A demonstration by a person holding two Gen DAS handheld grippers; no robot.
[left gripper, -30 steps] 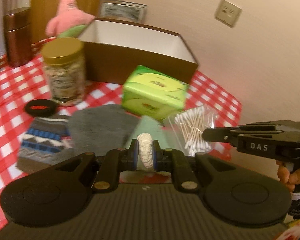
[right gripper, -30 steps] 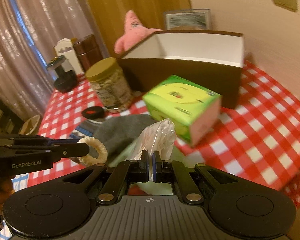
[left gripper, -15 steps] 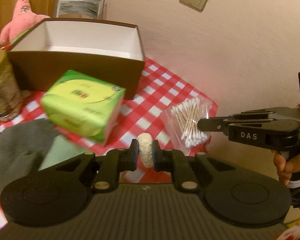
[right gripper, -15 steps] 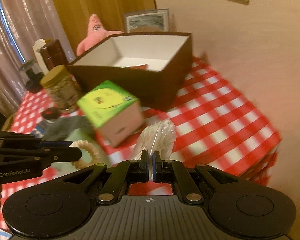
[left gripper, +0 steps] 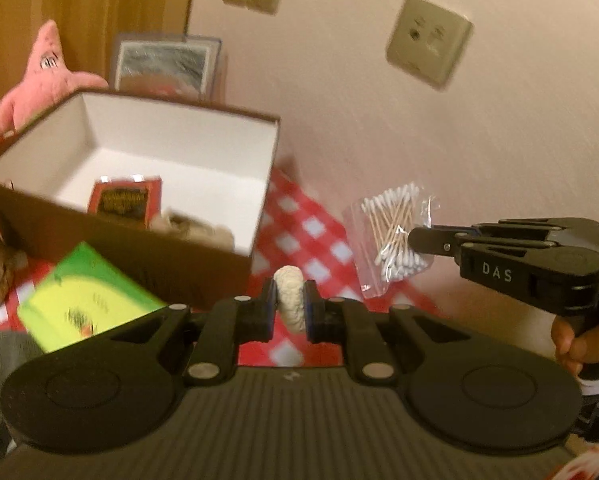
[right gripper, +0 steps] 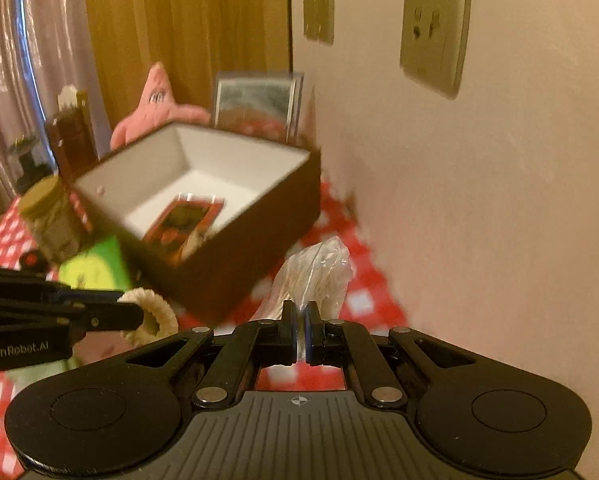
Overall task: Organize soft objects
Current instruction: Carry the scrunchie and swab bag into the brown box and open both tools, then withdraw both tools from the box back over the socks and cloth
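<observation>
Nearby, brown box (left gripper: 147, 256) beside green carton (left gripper: 79, 300).

A nubbly cream fabric ring (left gripper: 290, 298) sits beside a crinkly, glossy clear plastic bag of cotton swabs (left gripper: 393, 236), near a matt brown cardboard box with a smooth white lining (left gripper: 187, 148), a fuzzy pink plush star (left gripper: 45, 76) and a shiny red-and-white checked tablecloth (left gripper: 303, 224).
</observation>
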